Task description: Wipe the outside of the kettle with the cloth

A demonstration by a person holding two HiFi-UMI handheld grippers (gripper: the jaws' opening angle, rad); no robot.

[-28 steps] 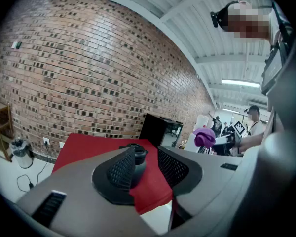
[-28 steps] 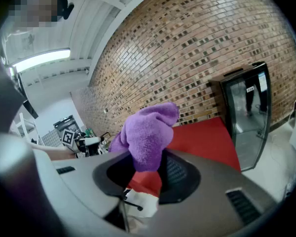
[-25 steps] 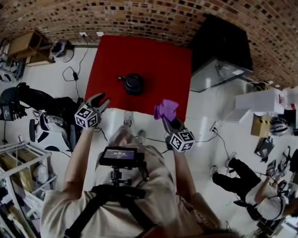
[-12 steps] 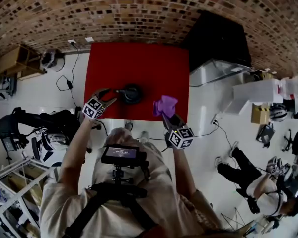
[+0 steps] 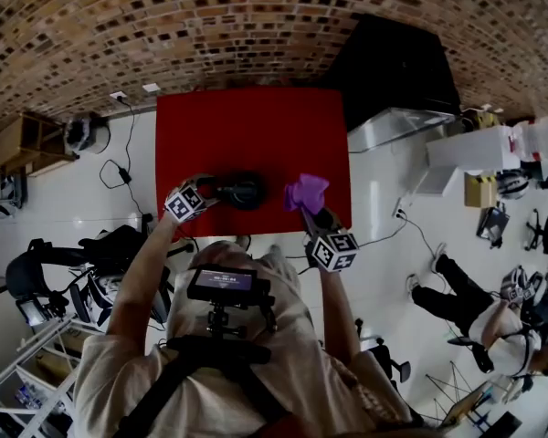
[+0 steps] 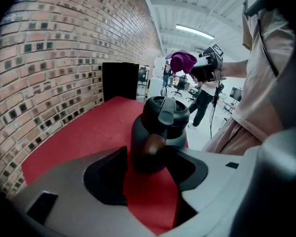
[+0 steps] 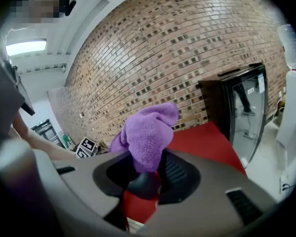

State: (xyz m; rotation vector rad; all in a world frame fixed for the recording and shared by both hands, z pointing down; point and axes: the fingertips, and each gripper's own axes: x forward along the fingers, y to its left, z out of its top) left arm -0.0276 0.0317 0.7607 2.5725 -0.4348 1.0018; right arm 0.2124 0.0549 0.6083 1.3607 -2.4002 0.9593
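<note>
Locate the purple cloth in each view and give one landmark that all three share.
Head view: the purple cloth is just right of centre, in the right gripper, to the right of the kettle.
Left gripper view: upper middle, above and beyond the kettle.
Right gripper view: centre, pinched between the jaws.
Shared landmark: the red table, below the brick wall in every view.

left gripper [image 5: 212, 188] just opening, kettle [image 6: 158, 127] between jaws

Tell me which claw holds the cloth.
The right claw, shut on the purple cloth. The left claw has just been opening its jaws, the black kettle at their tips, not gripped.
</note>
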